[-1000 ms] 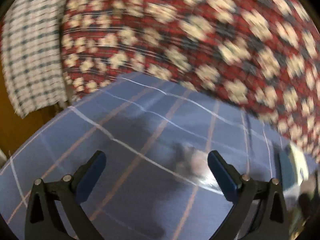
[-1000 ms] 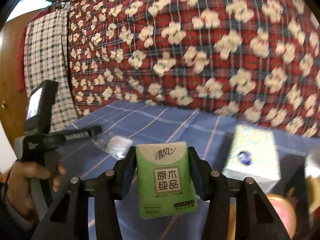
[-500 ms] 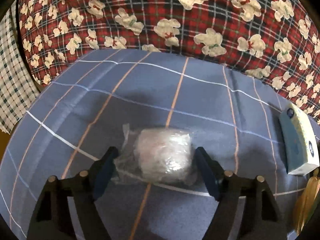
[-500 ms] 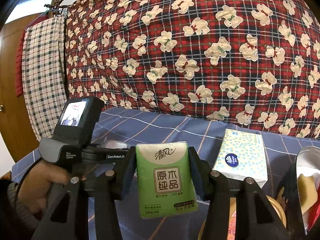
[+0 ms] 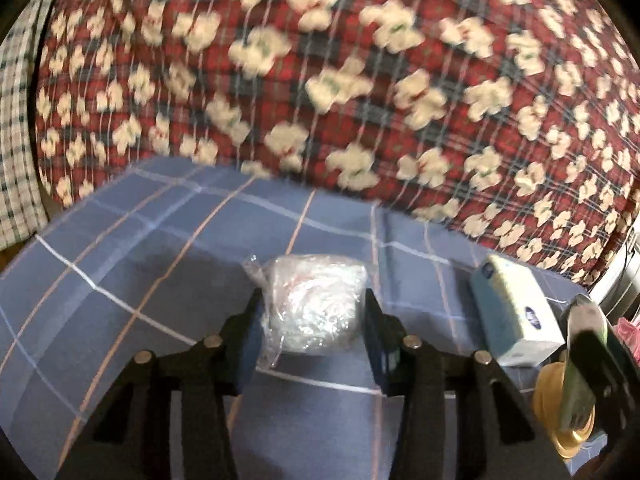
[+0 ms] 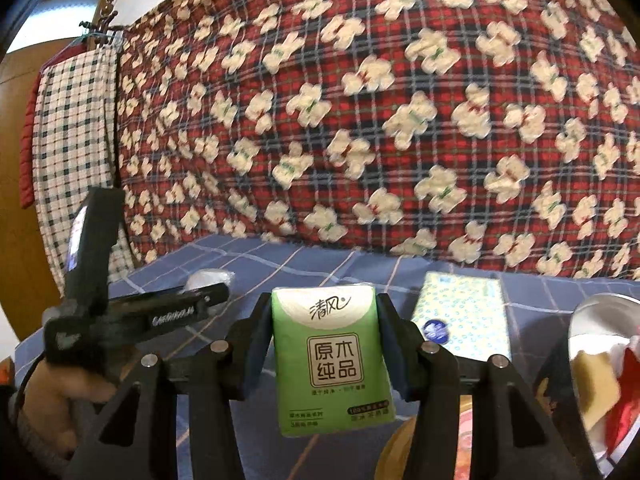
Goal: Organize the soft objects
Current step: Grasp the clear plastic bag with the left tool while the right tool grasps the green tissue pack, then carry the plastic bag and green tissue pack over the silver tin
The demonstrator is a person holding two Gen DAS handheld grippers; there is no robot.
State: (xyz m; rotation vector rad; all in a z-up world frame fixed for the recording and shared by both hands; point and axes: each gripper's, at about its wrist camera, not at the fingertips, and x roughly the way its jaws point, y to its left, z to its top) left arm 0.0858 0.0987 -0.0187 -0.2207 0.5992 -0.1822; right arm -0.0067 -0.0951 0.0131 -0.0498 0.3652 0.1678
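Observation:
My left gripper is shut on a white soft bundle in clear plastic wrap and holds it over the blue checked bedsheet. My right gripper is shut on a green pack of tissues and holds it upright above the sheet. In the right wrist view the left gripper's body shows at the left with the white bundle at its tip. A pale patterned tissue box lies on the sheet to the right; it also shows in the right wrist view.
A red plaid quilt with white bears rises behind the bed. A checked cloth hangs at the left. A metal container with yellow and red items stands at the right, and a golden round object lies near it.
My left gripper closed on the wrapped bundle and lifted it, tilting upward. The right gripper kept hold of the green tissue pack with little movement.

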